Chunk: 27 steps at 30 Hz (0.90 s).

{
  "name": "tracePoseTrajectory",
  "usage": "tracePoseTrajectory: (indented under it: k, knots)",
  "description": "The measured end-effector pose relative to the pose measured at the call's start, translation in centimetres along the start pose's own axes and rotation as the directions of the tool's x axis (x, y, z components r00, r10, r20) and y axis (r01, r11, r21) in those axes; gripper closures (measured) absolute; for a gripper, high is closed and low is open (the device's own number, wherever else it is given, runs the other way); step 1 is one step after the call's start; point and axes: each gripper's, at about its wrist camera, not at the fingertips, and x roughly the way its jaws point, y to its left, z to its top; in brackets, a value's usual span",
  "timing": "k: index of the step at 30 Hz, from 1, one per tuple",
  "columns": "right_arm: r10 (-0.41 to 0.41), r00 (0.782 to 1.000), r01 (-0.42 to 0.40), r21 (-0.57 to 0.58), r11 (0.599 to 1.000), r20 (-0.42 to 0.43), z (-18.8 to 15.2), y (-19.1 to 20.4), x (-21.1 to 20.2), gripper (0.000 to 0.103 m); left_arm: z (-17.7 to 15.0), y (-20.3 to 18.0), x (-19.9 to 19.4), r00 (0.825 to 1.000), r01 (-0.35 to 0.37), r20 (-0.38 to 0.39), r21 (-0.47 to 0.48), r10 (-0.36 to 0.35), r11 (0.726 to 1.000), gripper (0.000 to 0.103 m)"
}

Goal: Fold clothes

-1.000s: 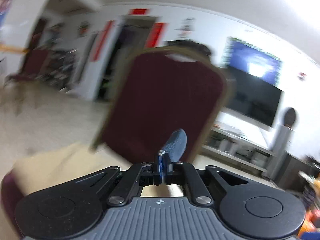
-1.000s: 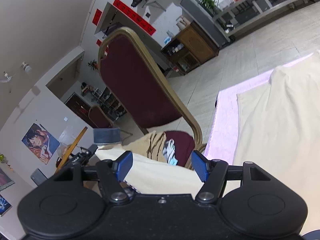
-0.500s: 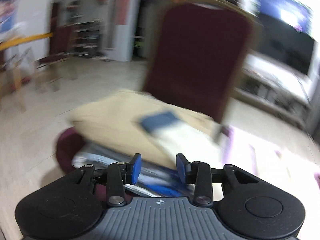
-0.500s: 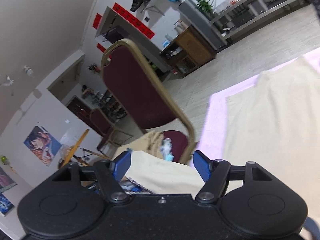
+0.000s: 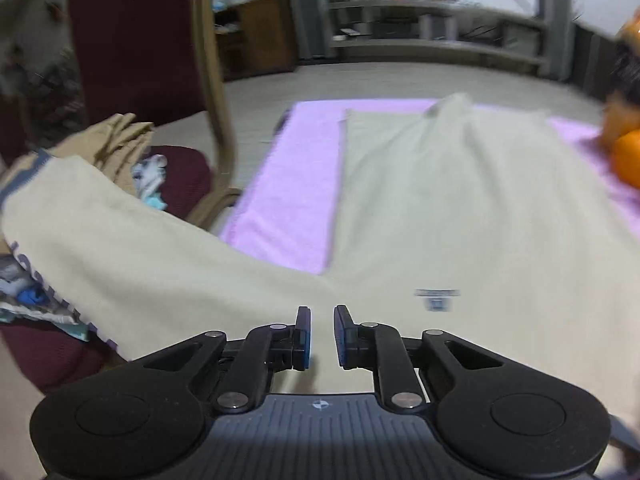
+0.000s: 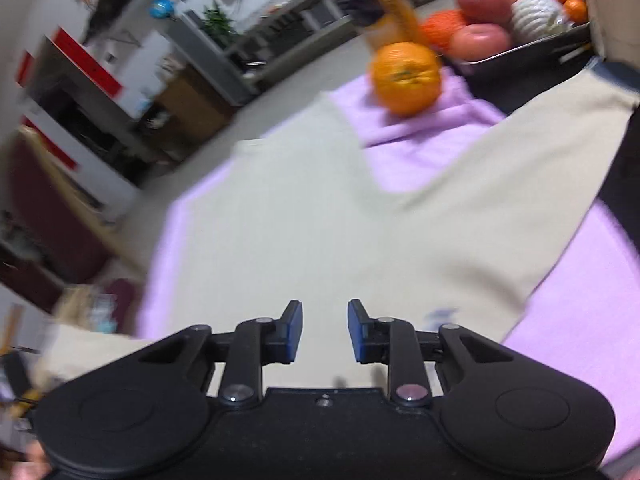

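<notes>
A cream long-sleeved shirt (image 5: 440,208) lies spread flat on a purple cloth (image 5: 296,184). Its left sleeve (image 5: 140,248) stretches off the cloth toward the chair seat. In the right wrist view the shirt (image 6: 304,208) fills the middle and its other sleeve (image 6: 520,168) runs up to the right. My left gripper (image 5: 321,330) hovers low over the shirt's near edge beside a small label (image 5: 436,300); its jaws are closing with a narrow gap and no fabric pinched. My right gripper (image 6: 325,330) hangs over the same edge, jaws closing, nothing gripped between them.
A dark red chair (image 5: 136,40) with a gold frame stands at the left, with a pile of clothes (image 5: 120,140) on its seat. An orange (image 6: 405,78) sits on the cloth's far corner next to a tray of fruit (image 6: 520,52). Shelving lines the far wall.
Both grippers swung down from facing the chair to just above the shirt. The left one let go of a dark blue cuff, opened, then narrowed. The right jaws narrowed.
</notes>
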Motion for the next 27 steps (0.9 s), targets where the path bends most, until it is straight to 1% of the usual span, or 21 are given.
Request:
tracePoseTrajectory:
  k: [1,3,4,6,7,8,10,11,12,13,14,15,16,17,19,20,21,23,25,27]
  knots:
    - [-0.052,0.998,0.052,-0.023,0.998,-0.018,0.1,-0.5,1.0,0.078,-0.3,-0.3,0.9,0.999,-0.025,-0.039,-0.016,0.025,1.0,0.092]
    - [-0.097,0.993,0.094,-0.055,0.994,-0.063,0.2,-1.0,2.7,0.078,-0.7,0.1,2.7,0.992,-0.036,-0.125,-0.046,0.03,0.998,0.092]
    - [-0.111,0.99,0.104,-0.081,0.991,-0.088,0.0,-1.1,3.6,0.078,-1.0,0.4,3.3,0.989,-0.051,-0.143,-0.044,0.044,0.998,0.092]
    - [-0.142,0.981,0.122,-0.148,0.981,-0.129,-0.5,-0.7,5.0,0.078,-1.2,0.4,3.4,0.985,-0.09,-0.146,-0.012,0.088,0.996,0.087]
    - [-0.159,0.979,0.134,-0.189,0.973,-0.129,-1.0,-0.6,5.2,0.078,-1.3,0.5,3.7,0.982,-0.112,-0.154,0.002,0.111,0.994,0.085]
    - [-0.18,0.978,0.151,-0.233,0.961,-0.109,-1.5,-0.4,4.9,0.08,-1.4,0.8,3.7,0.977,-0.139,-0.165,0.002,0.138,0.99,0.085]
    - [-0.252,0.964,0.216,-0.293,0.931,-0.089,-2.0,-0.4,4.3,0.095,-1.7,2.0,3.8,0.964,-0.19,-0.196,-0.019,0.183,0.982,0.085]
    - [-0.283,0.956,0.251,-0.285,0.925,-0.076,-2.0,-0.8,3.8,0.102,-1.9,2.6,3.7,0.96,-0.201,-0.205,-0.028,0.192,0.979,0.085]
    - [-0.3,0.951,0.272,-0.262,0.926,-0.073,-1.9,-1.3,3.4,0.103,-2.2,3.0,3.5,0.959,-0.203,-0.206,-0.035,0.192,0.978,0.085]
    - [-0.302,0.95,0.278,-0.22,0.935,-0.082,-1.7,-1.9,2.9,0.102,-2.5,3.3,3.1,0.963,-0.197,-0.199,-0.045,0.184,0.979,0.085]
    - [-0.319,0.944,0.299,-0.188,0.935,-0.083,-1.5,-2.4,2.5,0.102,-2.8,3.6,2.7,0.966,-0.188,-0.19,-0.056,0.174,0.981,0.085]
    - [-0.34,0.938,0.326,-0.163,0.931,-0.072,-1.5,-2.8,2.0,0.099,-3.0,3.8,2.1,0.97,-0.182,-0.175,-0.069,0.167,0.981,0.085]
    - [-0.344,0.937,0.335,-0.13,0.933,-0.056,-1.4,-3.1,1.3,0.096,-3.0,4.0,1.4,0.976,-0.169,-0.151,-0.083,0.155,0.982,0.085]
    - [-0.313,0.949,0.309,-0.092,0.947,-0.035,-1.1,-3.3,0.4,0.091,-2.9,4.1,0.6,0.982,-0.153,-0.125,-0.096,0.141,0.983,0.085]
    - [-0.194,0.981,0.194,-0.025,0.981,0.018,-0.5,-3.1,-1.5,0.091,-2.3,4.1,-1.2,0.996,-0.08,-0.043,-0.112,0.075,0.991,0.085]
    - [-0.136,0.99,0.137,-0.007,0.991,0.047,0.0,-2.8,-2.3,0.091,-1.8,4.0,-2.1,0.999,-0.035,0.003,-0.113,0.035,0.993,0.084]
    - [-0.091,0.993,0.092,-0.005,0.996,0.071,0.5,-2.1,-3.0,0.091,-1.3,3.9,-3.0,0.999,0.008,0.042,-0.114,-0.003,0.993,0.084]
    - [-0.011,0.994,0.013,-0.021,1.0,0.108,1.9,-0.4,-4.2,0.09,0.2,3.7,-4.5,0.991,0.085,0.112,-0.113,-0.072,0.99,0.083]
    - [0.071,0.988,-0.064,-0.052,0.997,0.135,4.1,1.7,-4.5,0.09,1.8,3.6,-5.8,0.975,0.154,0.178,-0.108,-0.133,0.982,0.082]
    - [0.129,0.978,-0.112,-0.108,0.988,0.162,6.0,4.0,-4.7,0.088,3.5,3.3,-6.4,0.96,0.192,0.225,-0.103,-0.165,0.976,0.082]
